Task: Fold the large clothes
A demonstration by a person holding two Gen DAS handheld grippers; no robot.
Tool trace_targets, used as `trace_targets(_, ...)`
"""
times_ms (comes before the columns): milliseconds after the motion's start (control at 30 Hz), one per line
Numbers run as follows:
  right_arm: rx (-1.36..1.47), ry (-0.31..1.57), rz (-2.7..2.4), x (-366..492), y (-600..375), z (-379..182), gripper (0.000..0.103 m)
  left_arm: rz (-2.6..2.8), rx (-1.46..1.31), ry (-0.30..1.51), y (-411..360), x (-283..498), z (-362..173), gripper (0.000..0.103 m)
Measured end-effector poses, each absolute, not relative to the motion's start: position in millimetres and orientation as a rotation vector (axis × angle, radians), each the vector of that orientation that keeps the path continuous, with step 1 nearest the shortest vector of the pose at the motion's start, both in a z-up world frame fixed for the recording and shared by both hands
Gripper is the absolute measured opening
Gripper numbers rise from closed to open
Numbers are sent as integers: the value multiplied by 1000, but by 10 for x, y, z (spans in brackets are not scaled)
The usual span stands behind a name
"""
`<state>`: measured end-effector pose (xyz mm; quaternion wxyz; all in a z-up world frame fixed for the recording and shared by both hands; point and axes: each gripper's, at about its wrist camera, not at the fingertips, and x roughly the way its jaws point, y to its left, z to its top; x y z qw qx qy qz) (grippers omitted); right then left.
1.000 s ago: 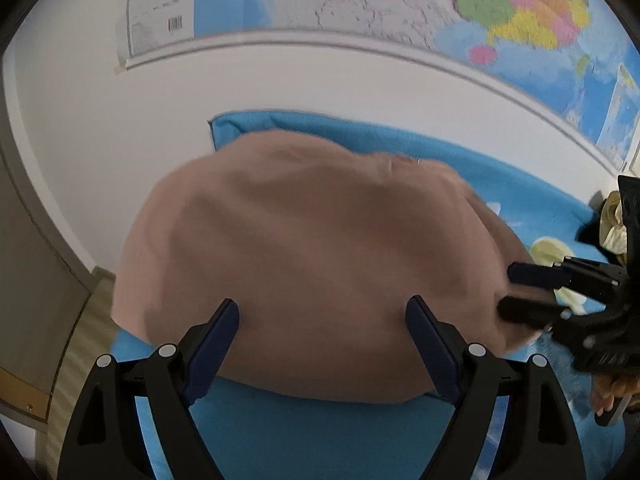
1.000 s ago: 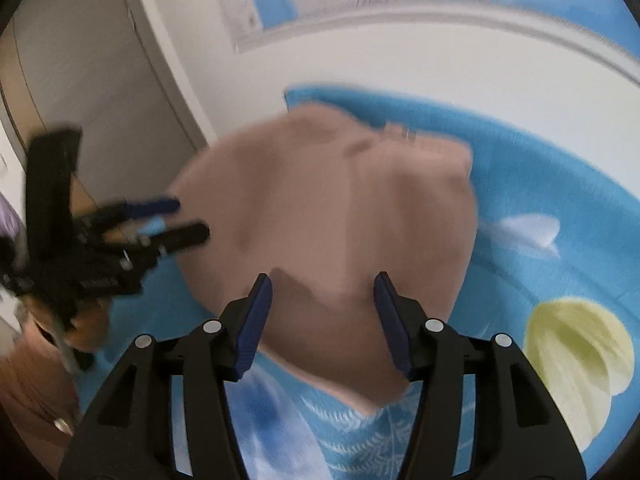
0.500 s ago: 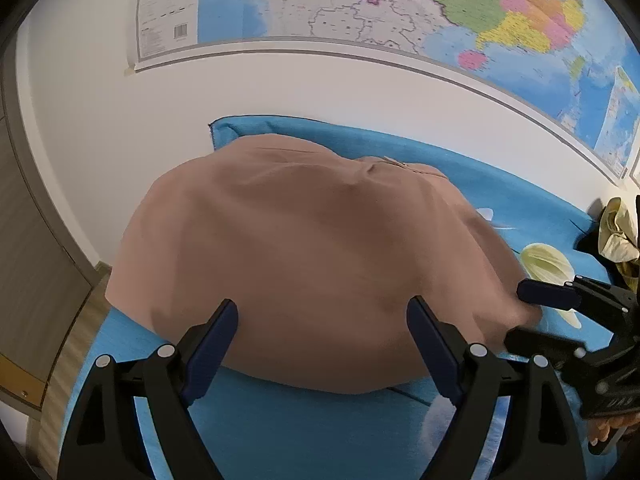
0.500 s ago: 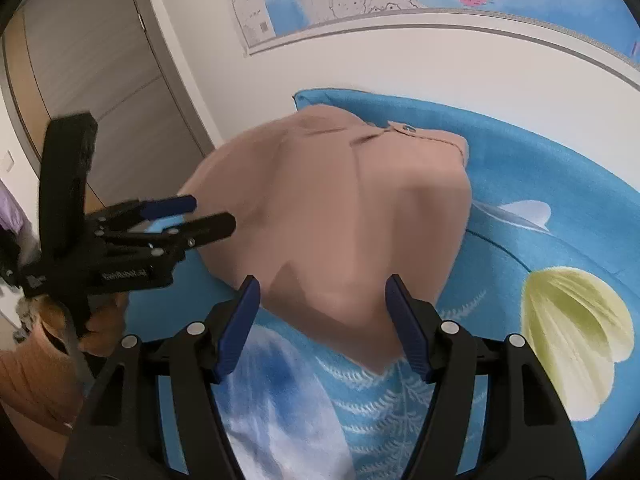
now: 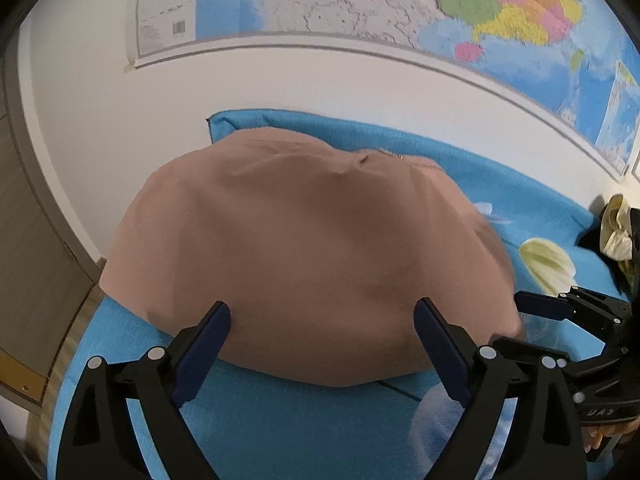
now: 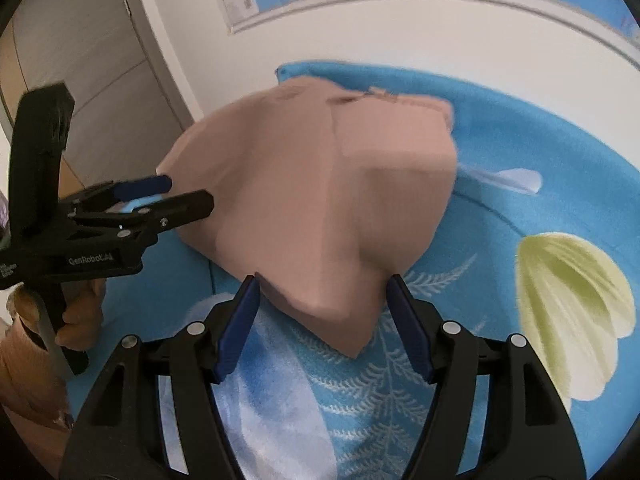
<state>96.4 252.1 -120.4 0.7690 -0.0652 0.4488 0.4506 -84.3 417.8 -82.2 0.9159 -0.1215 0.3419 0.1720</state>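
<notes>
The tan garment (image 5: 304, 248) lies folded into a compact, thick bundle on the blue floral bedsheet (image 5: 304, 432), close to the sheet's far corner by the white wall (image 5: 100, 128). A seamed, buttoned band shows at its far edge, and from the right wrist view a near corner comes to a point between that gripper's fingers.

The left gripper (image 5: 322, 346) hangs over the near edge of the bundle with its jaws spread wide, holding nothing. The right gripper (image 6: 322, 322) is likewise released, its blue pads either side of the pointed corner without pinching it.

The folding seems to be at a pause between folds, or near its end: both tools are free and the cloth rests by itself. The next move would call for closing on the near edge or corner, both layers together, and carrying it over evenly so the stack does not slip apart.

A wall map (image 5: 360, 4) hangs above, and a heap of other clothes (image 5: 618, 236) sits at the sheet's right end.
</notes>
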Motion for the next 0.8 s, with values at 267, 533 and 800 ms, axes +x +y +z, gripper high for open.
trace_targets(267,-95,903,989,955,2462,-974,66,382,-281,681,4181,-947,-763,89)
trace_targets(533,-70,885,967,913,2392,-948,85,411,-271,650,4025,-1046,-687,96)
trace_targets(800,-41,800,966,833,2271,-808,97,379,-321,584,3893,-1200,-644,96)
